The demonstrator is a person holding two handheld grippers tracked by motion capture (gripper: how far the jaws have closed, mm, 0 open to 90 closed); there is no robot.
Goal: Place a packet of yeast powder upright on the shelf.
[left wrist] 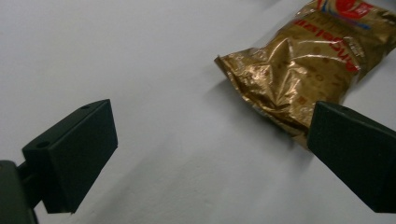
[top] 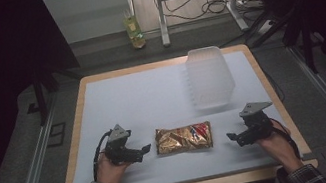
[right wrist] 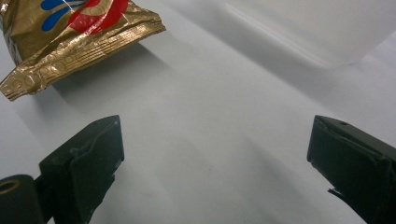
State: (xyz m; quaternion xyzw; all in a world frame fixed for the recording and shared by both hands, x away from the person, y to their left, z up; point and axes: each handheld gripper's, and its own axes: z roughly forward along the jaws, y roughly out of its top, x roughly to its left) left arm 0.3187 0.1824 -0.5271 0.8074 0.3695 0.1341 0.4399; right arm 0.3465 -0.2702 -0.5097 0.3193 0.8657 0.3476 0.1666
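A gold snack bag (top: 183, 138) lies flat on the worktop (top: 142, 100), between the two claws. The left claw (top: 145, 150) and right claw (top: 232, 137) sit just beside its ends, both wide open and empty. A clear plastic tub (top: 209, 78) stands well behind.

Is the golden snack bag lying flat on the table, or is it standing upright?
Lying flat. The golden snack bag rests on its broad side on the white table, between the open left gripper and right gripper.
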